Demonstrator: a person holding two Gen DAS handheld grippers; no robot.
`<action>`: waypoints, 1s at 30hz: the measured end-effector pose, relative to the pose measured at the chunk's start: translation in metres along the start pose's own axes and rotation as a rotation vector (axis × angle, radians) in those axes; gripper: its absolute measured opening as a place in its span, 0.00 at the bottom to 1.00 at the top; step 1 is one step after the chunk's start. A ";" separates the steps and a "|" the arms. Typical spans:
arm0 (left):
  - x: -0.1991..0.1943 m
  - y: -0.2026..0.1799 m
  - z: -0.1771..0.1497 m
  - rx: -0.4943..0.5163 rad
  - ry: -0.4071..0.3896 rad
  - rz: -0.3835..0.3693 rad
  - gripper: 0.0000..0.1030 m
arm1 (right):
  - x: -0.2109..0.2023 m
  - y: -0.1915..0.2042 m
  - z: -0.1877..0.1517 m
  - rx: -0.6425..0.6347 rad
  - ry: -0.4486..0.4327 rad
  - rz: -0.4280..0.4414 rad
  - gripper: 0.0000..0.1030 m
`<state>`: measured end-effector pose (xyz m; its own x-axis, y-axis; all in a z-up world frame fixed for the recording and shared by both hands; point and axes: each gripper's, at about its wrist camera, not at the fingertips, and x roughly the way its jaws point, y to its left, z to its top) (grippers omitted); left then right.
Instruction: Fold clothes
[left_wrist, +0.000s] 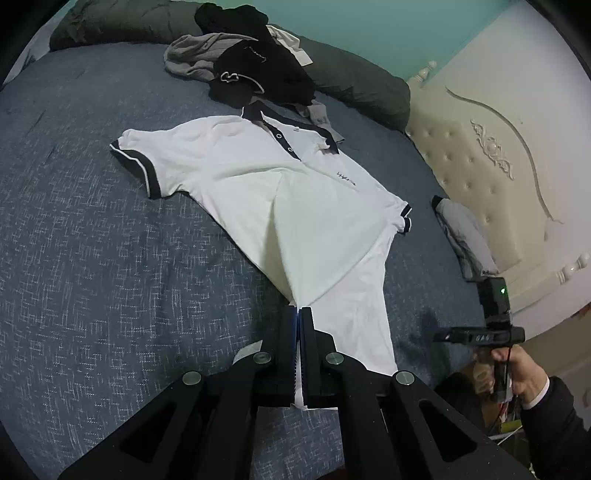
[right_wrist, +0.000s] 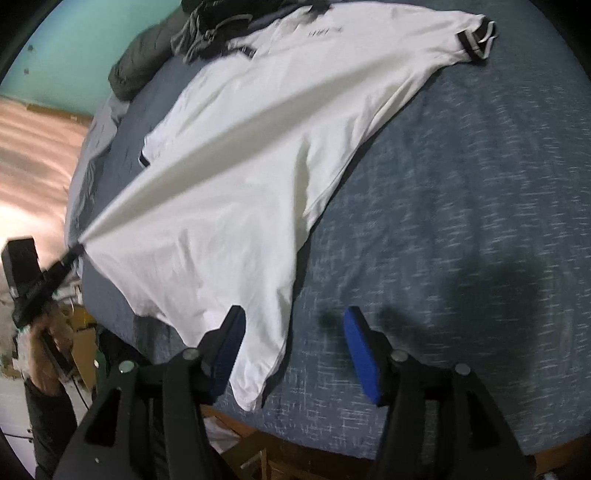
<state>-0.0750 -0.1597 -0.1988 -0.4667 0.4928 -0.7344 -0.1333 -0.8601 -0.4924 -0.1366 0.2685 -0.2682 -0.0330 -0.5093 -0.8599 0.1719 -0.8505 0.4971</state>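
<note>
White polo shirt (left_wrist: 258, 173) with dark collar and sleeve bands lies spread on a blue-grey bedspread (left_wrist: 92, 258), its hem corner clenched between the shut fingers of the left gripper (left_wrist: 298, 314), which lifts the cloth into a taut ridge running forward toward the chest. The right gripper (right_wrist: 293, 332) hangs released, blue pads (right_wrist: 360, 354) spread wide, its left finger over the shirt's other hem corner and its right finger over bare bedspread (no cloth is caught between them). Beyond the collar, far ahead of the left gripper, a heap of black and grey clothes (left_wrist: 251, 62) sits against a dark grey duvet (left_wrist: 362, 85). To that gripper's right stands a cream tufted headboard (left_wrist: 480, 166); a hand (left_wrist: 517, 373) in a dark sleeve grips the right tool's handle.
</note>
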 end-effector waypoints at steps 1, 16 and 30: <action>0.000 0.000 0.000 0.000 -0.001 -0.001 0.01 | 0.006 0.002 -0.002 -0.007 0.018 0.001 0.55; 0.004 -0.003 0.002 0.011 0.016 0.009 0.01 | 0.056 0.018 -0.034 -0.056 0.192 0.066 0.16; 0.021 -0.031 -0.003 0.055 0.063 -0.021 0.01 | -0.061 -0.015 -0.035 -0.090 -0.024 0.042 0.03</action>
<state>-0.0783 -0.1223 -0.1998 -0.4072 0.5166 -0.7533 -0.1913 -0.8546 -0.4827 -0.1031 0.3167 -0.2271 -0.0475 -0.5481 -0.8350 0.2617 -0.8136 0.5192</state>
